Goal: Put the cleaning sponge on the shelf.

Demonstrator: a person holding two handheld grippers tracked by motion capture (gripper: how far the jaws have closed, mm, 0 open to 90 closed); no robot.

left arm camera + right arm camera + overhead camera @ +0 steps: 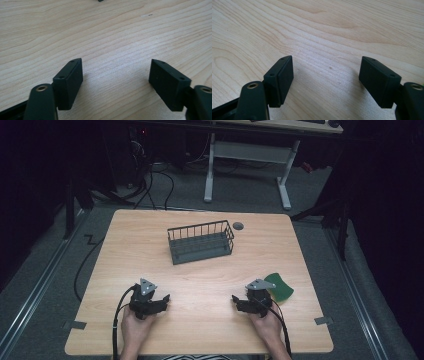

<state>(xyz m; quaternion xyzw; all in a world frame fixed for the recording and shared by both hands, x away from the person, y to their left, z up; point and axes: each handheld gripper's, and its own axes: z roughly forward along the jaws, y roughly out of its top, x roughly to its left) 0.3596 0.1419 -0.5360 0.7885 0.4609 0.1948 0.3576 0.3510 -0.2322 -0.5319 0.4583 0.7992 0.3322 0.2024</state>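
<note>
A dark wire basket (201, 241) stands on the wooden table (200, 280), toward the far middle, with nothing visible in it. A green sponge (279, 287) lies flat near the right edge. My left gripper (161, 301) rests low on the table at the near left, held by a hand, jaws wide apart and empty. In the left gripper view my left gripper (116, 72) frames bare wood. My right gripper (238, 302) sits at the near right, just left of the sponge, also open. My right gripper (326, 70) has only table grain between its pads.
A small dark round disc (238, 225) lies on the table behind the basket's right end. A white-legged desk (247, 162) stands beyond the table on grey floor. Cables (117, 320) trail off the near edge. Tape pieces mark the near corners.
</note>
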